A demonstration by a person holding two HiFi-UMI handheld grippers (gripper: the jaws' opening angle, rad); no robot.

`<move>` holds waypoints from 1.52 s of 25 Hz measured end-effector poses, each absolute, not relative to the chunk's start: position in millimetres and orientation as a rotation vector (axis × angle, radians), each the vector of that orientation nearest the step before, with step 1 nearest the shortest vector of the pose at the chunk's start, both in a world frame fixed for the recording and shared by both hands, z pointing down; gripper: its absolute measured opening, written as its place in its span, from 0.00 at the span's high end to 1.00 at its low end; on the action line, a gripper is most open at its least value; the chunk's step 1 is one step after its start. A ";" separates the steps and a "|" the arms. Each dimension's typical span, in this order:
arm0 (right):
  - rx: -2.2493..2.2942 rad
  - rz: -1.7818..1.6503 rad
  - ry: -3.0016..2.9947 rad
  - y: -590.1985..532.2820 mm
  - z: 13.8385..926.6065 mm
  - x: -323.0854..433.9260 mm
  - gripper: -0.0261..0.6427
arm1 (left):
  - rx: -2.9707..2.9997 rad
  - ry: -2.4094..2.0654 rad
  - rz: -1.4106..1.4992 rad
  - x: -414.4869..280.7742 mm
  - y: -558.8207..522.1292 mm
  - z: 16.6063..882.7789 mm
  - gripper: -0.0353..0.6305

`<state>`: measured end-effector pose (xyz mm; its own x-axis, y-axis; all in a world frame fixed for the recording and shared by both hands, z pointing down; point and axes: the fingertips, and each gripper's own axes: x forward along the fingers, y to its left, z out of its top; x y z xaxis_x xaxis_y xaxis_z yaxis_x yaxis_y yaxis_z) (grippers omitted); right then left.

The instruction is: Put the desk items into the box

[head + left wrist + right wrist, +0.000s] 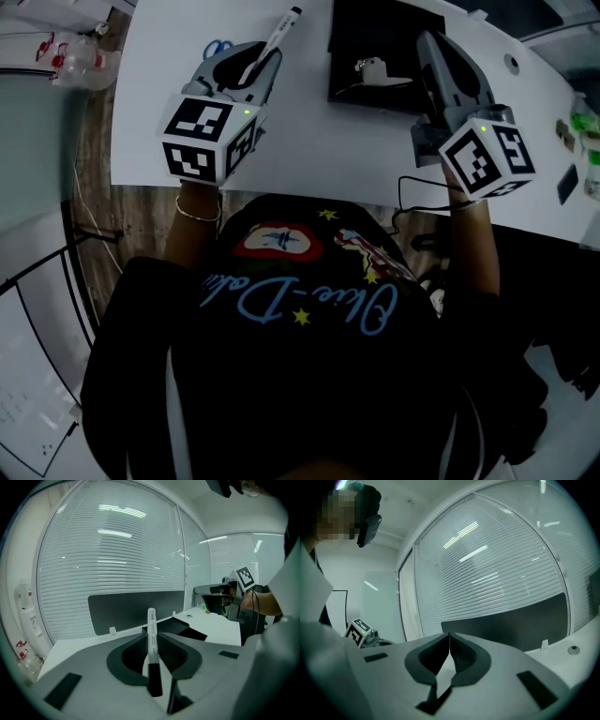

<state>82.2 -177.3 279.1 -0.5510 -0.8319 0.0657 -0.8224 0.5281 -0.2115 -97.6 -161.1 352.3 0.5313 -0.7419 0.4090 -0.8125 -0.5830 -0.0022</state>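
White worktop set against a glazed wall with horizontal blinds; a dark panel stands along the worktop's far edge.

Left tool: jaws pinching a white marker. The barrel projects beyond the jaw tips and the dark end sits back inside the tool. In the head view the marker is to the left of the black box, outside it.

Right tool: jaws pressed together, nothing between them. In the head view it lies over the right edge of the box.

Box contents: one small white item, type not determinable.

Blue scissor handles show on the worktop just beside the left tool.
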 end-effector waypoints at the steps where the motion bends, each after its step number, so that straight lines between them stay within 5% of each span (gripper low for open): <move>1: -1.458 -0.331 2.719 -176.5 278.2 79.4 0.94 | 2.586 -1.328 0.551 -97.8 -160.5 349.1 0.83; 38: -1.443 -0.342 2.704 -177.6 267.8 60.5 0.94 | 2.686 -1.384 0.451 -111.4 -154.7 300.5 0.83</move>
